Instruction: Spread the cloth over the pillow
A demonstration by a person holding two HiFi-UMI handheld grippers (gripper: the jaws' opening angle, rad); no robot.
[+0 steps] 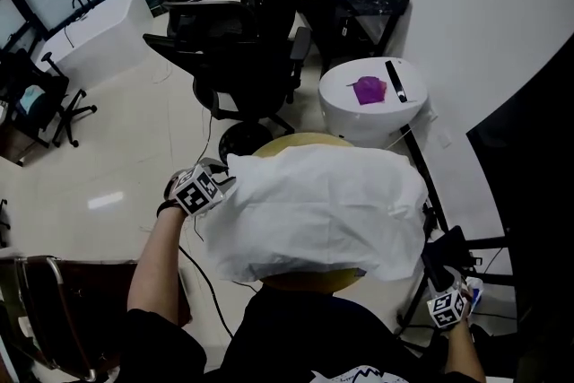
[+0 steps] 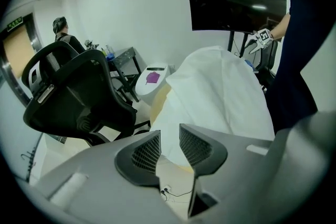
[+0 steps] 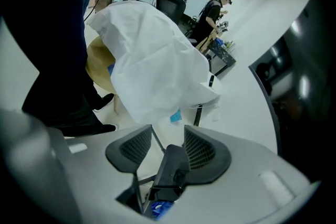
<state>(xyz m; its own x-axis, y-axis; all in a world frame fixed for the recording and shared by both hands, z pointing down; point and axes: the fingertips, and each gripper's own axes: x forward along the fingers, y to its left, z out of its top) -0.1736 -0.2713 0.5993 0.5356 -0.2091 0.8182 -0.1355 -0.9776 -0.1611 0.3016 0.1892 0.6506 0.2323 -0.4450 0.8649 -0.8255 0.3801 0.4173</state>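
Layout: cloth over pillow, centre.
Behind them, chair at 11 o'clock; round table at 1 o'clock, right of chair.

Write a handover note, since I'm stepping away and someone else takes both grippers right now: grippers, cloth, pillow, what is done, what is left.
Left gripper: open with a narrow gap, empty, beside the cloth's left corner.
Right gripper: open, off the cloth's near right corner. A dark block shows in its gap.
The cloth is draped over the pillow, whose tan edges peek out at the far and near sides.
Done: cloth laid on.
Left: probably tug the edges over those strips.
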